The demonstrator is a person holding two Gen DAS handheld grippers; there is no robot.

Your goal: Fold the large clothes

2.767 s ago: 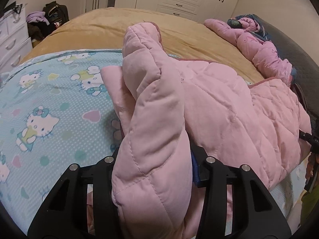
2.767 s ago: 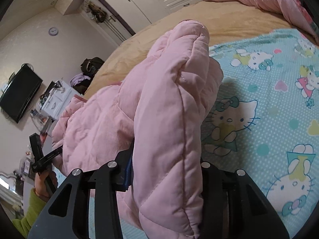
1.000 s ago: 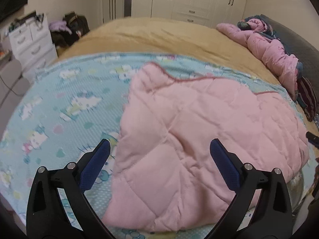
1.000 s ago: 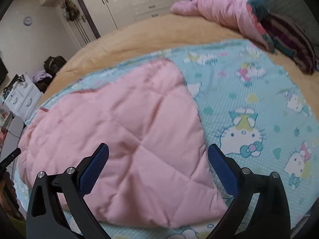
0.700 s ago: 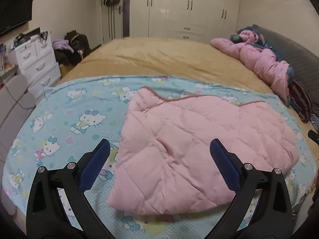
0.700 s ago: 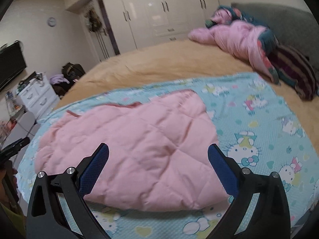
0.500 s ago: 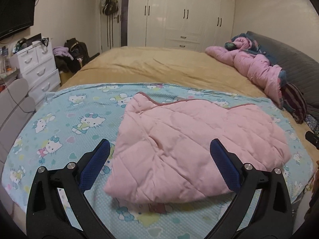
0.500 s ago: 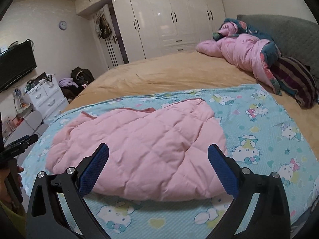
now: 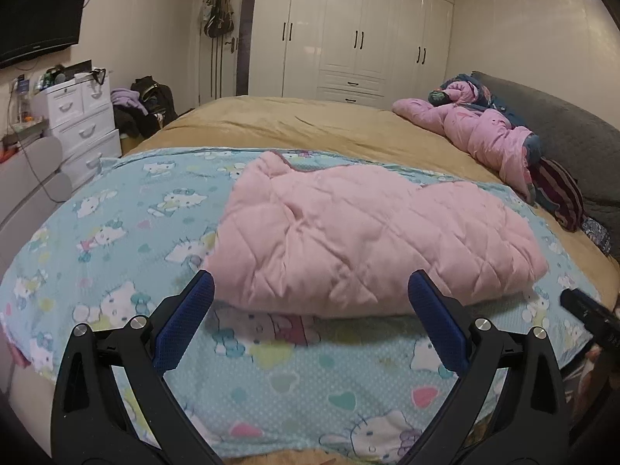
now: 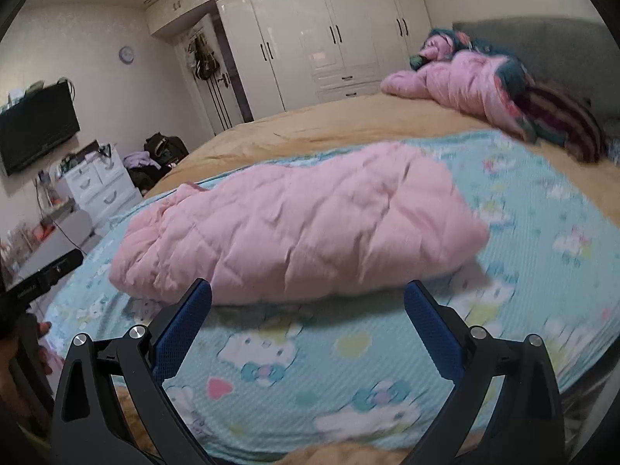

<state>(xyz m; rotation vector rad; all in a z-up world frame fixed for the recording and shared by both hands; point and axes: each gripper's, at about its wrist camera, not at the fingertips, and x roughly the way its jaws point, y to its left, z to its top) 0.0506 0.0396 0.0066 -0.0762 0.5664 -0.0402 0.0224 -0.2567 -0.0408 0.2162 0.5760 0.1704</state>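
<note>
A pink quilted jacket (image 9: pixel 368 240) lies folded in a thick bundle on the light-blue cartoon-cat sheet (image 9: pixel 116 271), and the right wrist view shows the same jacket (image 10: pixel 302 232) from its other side. My left gripper (image 9: pixel 310 294) is open and empty, hovering just short of the jacket's near edge. My right gripper (image 10: pixel 308 298) is likewise open and empty, set back from the bundle over the sheet (image 10: pixel 348 368). Neither gripper touches the cloth. The right wrist view is blurred by motion.
The sheet covers the near part of a tan bed (image 9: pixel 310 124). A second pink garment (image 9: pixel 476 131) and striped cloth (image 9: pixel 562 193) lie by the grey headboard (image 9: pixel 562 135). White drawers (image 9: pixel 81 124) and a wardrobe (image 9: pixel 356 38) stand behind. The other gripper's black tip (image 9: pixel 589 314) shows at right.
Both grippers let go of the pink jacket, opened, and pulled back toward the foot of the bed. The jacket now lies folded flat on the sheet.
</note>
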